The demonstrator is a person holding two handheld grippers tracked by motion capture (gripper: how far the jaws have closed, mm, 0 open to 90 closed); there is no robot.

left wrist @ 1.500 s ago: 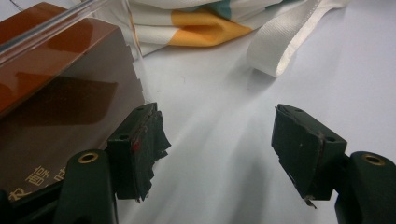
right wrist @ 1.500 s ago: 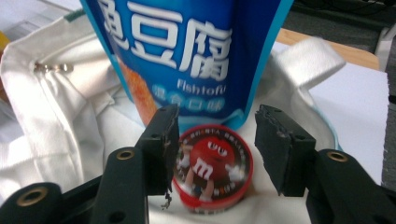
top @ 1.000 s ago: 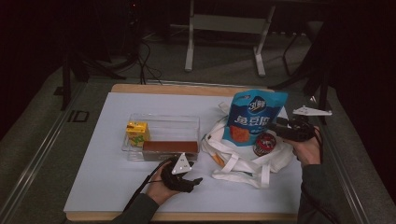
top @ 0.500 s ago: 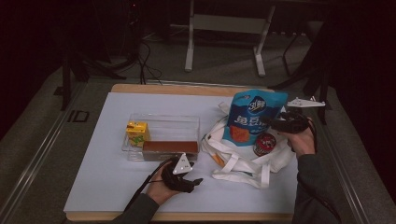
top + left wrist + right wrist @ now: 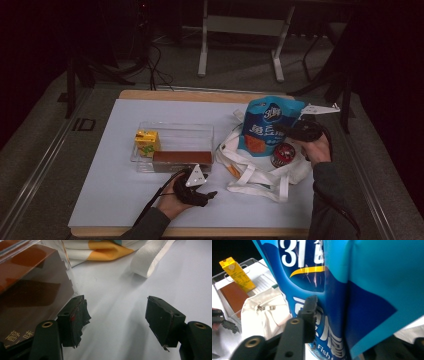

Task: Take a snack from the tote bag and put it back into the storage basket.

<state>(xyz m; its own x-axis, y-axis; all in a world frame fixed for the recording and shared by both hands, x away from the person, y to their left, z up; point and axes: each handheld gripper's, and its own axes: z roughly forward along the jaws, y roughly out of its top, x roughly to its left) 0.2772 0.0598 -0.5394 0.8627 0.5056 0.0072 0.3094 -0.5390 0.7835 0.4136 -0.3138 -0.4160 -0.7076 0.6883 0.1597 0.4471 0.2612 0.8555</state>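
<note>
- Snack bag is standing upright in the white tote bag at the right of the tabletop, and my right gripper is now pinching its side.
- In the right gripper view I am seeing the left jaw pressing into the blue foil of the snack bag; the other jaw is hidden behind the bag's fold. The jaws have just been closing, with the bag between them.
- Compared with a second ago, my right hand is sitting higher up the tabletop, tight against the bag instead of beside the round tin.
- I am reading that as the grasp just made, so lifting the bag out of the tote looks like the next step.
- My left gripper is resting near the front edge, jaws spread with nothing between them, just beside the brown box in the clear tray.
- A yellow juice carton is standing in that tray's left end, well apart from the snack bag.
</note>
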